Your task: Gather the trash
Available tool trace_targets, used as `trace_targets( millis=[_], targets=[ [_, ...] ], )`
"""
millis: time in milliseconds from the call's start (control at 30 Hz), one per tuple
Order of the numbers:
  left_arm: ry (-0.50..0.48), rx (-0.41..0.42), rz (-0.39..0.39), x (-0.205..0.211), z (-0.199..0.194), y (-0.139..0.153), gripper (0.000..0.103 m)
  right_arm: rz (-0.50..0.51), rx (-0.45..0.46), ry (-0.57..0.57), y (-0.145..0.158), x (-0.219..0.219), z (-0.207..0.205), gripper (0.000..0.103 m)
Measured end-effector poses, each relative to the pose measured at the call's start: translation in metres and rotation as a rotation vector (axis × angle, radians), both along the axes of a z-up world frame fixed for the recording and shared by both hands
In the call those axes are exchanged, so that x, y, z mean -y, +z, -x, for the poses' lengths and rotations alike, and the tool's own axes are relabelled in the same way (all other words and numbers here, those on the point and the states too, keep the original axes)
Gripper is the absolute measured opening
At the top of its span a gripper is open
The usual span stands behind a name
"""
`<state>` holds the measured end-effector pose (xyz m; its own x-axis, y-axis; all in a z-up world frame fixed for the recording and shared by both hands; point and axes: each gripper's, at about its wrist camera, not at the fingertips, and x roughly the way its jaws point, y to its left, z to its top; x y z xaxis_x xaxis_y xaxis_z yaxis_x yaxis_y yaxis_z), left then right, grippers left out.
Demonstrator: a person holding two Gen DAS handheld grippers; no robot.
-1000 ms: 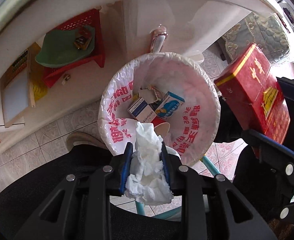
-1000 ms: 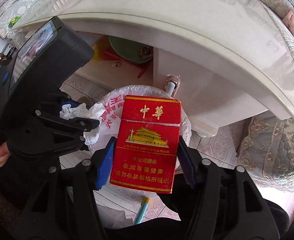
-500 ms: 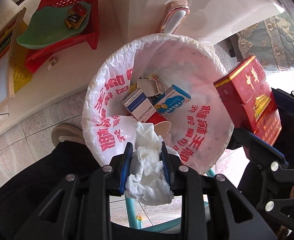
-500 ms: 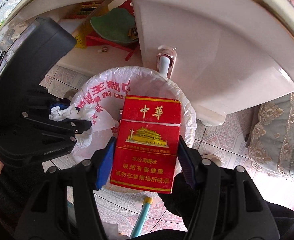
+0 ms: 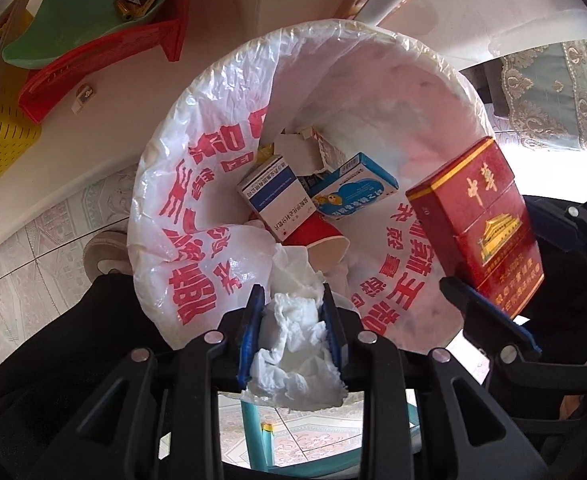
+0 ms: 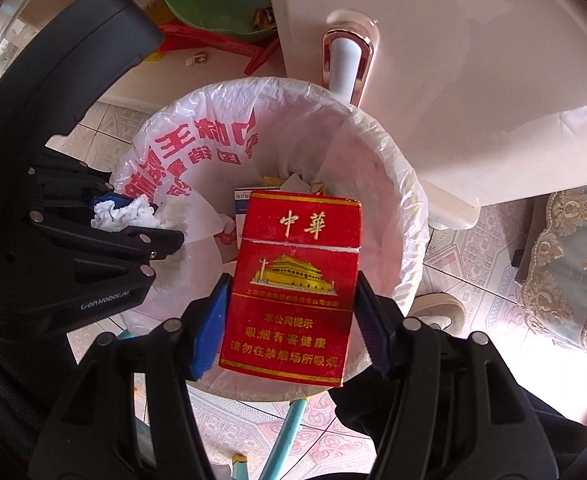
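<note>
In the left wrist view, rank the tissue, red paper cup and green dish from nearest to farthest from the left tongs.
1. Tissue, clamped between the left tongs.
2. Red paper cup, just beyond, inside the bin.
3. Green dish, far upper left, on the red rack.

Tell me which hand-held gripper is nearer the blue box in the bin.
Hard to call; left, slightly. The left hand-held gripper, clamping tissue, hangs over the bin's near rim, below the blue box. The right hand-held gripper, gripping the red pack, hangs beside it.
</note>
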<state>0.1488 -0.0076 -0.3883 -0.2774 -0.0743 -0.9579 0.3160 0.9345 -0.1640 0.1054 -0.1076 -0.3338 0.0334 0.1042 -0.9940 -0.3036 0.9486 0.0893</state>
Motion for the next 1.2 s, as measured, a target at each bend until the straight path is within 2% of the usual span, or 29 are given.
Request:
trace_targets(
  millis=[133,267,333,400,433,467,533,900,1100,1167,1200],
  targets=[
    [0.0,0.013,-0.015,0.0,-0.002,-0.001,0.029,-0.001,-0.012,-0.004,-0.006,0.0,0.0,0.059],
    [-0.001,-0.012,-0.012,0.001,0.0,-0.006,0.029,-0.012,-0.019,-0.007,-0.012,-0.001,-0.002,0.059],
    [-0.011,0.003,-0.027,0.003,0.001,-0.005,0.032,-0.014,-0.015,-0.005,-0.013,-0.002,-0.003,0.059],
    [-0.01,0.004,-0.04,0.003,0.0,-0.005,0.045,-0.005,-0.016,-0.002,-0.015,-0.002,-0.004,0.062],
    [-0.004,0.003,-0.048,0.002,-0.001,-0.005,0.052,0.001,-0.015,-0.005,-0.016,-0.001,-0.004,0.072],
    [0.004,0.009,-0.055,0.0,-0.002,-0.005,0.063,0.006,-0.012,-0.01,-0.016,0.0,-0.004,0.074],
    [-0.004,0.027,-0.068,0.0,-0.002,-0.004,0.069,-0.005,-0.018,-0.022,-0.016,0.003,-0.005,0.075],
    [0.001,0.06,-0.092,-0.002,-0.005,0.002,0.078,-0.011,-0.024,-0.043,-0.016,0.006,-0.006,0.075],
    [0.013,0.109,-0.114,-0.006,-0.005,0.011,0.082,-0.057,-0.054,-0.112,-0.009,0.02,-0.008,0.076],
    [0.021,0.127,-0.133,-0.007,-0.004,0.014,0.082,-0.065,-0.049,-0.149,-0.003,0.025,-0.009,0.078],
    [0.026,0.141,-0.144,-0.007,-0.002,0.017,0.082,-0.057,-0.035,-0.159,0.001,0.026,-0.008,0.083]
  ],
)
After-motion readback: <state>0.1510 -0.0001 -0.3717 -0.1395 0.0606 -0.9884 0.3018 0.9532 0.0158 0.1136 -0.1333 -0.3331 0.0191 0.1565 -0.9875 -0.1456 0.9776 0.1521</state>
